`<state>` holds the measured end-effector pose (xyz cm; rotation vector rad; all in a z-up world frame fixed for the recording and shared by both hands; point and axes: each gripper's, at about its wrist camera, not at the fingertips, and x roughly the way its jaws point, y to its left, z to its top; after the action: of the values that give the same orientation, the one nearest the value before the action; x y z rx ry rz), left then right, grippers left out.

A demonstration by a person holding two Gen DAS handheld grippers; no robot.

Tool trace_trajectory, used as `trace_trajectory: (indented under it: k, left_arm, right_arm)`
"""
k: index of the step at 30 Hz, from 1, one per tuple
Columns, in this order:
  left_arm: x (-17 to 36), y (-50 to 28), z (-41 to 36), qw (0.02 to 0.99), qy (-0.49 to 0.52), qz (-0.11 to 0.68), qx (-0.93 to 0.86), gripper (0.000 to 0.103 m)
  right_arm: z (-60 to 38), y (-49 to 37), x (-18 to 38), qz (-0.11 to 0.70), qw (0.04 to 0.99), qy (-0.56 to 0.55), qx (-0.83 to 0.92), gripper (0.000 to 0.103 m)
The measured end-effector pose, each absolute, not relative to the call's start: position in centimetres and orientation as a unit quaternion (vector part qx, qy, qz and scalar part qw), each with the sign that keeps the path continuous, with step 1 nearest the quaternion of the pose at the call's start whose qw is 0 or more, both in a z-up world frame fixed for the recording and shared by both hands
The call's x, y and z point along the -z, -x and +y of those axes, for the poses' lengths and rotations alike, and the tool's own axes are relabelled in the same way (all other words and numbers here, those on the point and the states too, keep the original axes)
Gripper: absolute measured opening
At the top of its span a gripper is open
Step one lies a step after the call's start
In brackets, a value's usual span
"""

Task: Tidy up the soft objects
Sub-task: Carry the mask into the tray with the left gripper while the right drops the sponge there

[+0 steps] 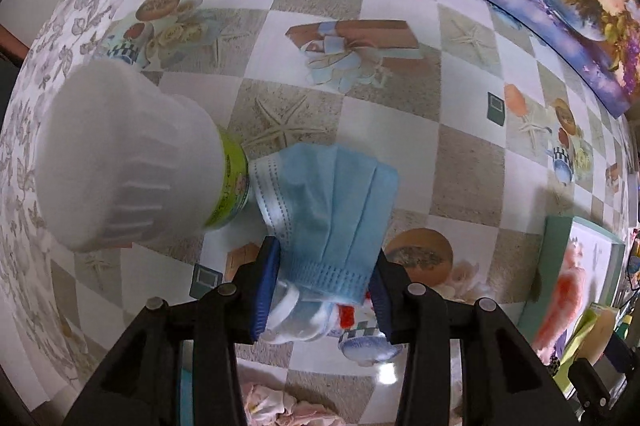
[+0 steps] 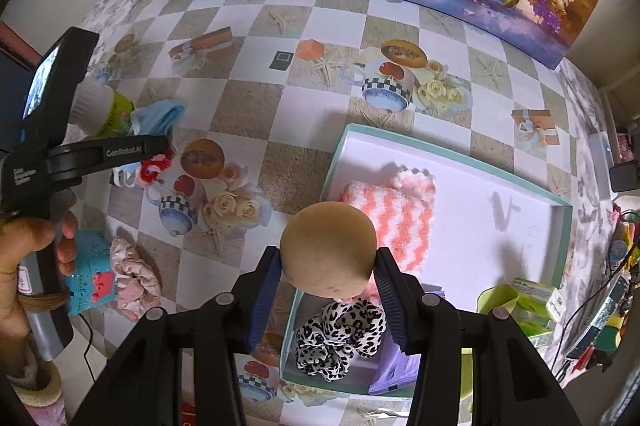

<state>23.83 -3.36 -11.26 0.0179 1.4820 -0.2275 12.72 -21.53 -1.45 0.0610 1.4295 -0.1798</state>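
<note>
Resting crumpled on the checked tablecloth [image 1: 460,153], the blue face mask [image 1: 332,201] is straddled by the left gripper [image 1: 324,294], its jaws partly open with the pads just beside the folds, not pressing. A white-capped bottle [image 1: 132,153] touches the mask. Over the teal tray [image 2: 452,153], a tan sponge ball [image 2: 328,250] is pinched by the right gripper [image 2: 326,290]; a striped cloth [image 2: 392,222] and leopard scrunchie [image 2: 340,338] are seen inside.

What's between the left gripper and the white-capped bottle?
The blue face mask: it sits between the left gripper's fingers and reaches the bottle. Seen in left wrist view.
</note>
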Motion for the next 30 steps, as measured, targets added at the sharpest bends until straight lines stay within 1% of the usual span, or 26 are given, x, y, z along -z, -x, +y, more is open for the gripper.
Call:
trace_trajectory:
  k: [1,2,3,5,8,15,20,25,30]
  left_arm:
    - [11.2,-23.8,-3.2,0.733,-0.003,0.672,0.104,0.039]
    - [11.1,-23.9,-3.1,0.735,0.0,0.67,0.104,0.032]
    - [10.8,-23.9,-2.9,0.738,0.003,0.666,0.106,0.03]
    - [10.1,-23.8,-2.6,0.744,0.004,0.659,0.111,0.02]
    - [8.9,-23.5,-2.3,0.749,0.002,0.653,0.115,0.014]
    - [4.3,-22.6,-1.0,0.765,0.022,0.632,0.124,0.013]
    - [0.4,-21.6,-1.7,0.774,0.033,0.617,0.141,0.013]
    - [-2.8,-19.1,-4.7,0.773,0.032,0.606,0.185,0.013]
    - [-4.3,-15.7,-9.4,0.758,0.02,0.607,0.237,0.013]
  right_arm:
    - [-21.6,-12.7,1.5,0.655,0.751,-0.028,0.083,0.05]
    - [-21.6,-12.8,1.4,0.655,0.751,-0.028,0.082,0.051]
    - [-21.6,-12.8,1.4,0.655,0.751,-0.028,0.083,0.051]
    - [-21.6,-12.7,1.2,0.653,0.752,-0.029,0.082,0.051]
    - [-21.5,-12.5,0.6,0.65,0.755,-0.03,0.083,0.051]
    - [-21.5,-11.1,-2.1,0.632,0.77,-0.035,0.083,0.051]
    - [-22.8,-9.4,-4.3,0.619,0.779,-0.045,0.091,0.051]
    - [-25.4,-7.1,-5.3,0.616,0.778,-0.057,0.115,0.051]
    - [-29.0,-4.5,-5.1,0.619,0.768,-0.075,0.145,0.051]
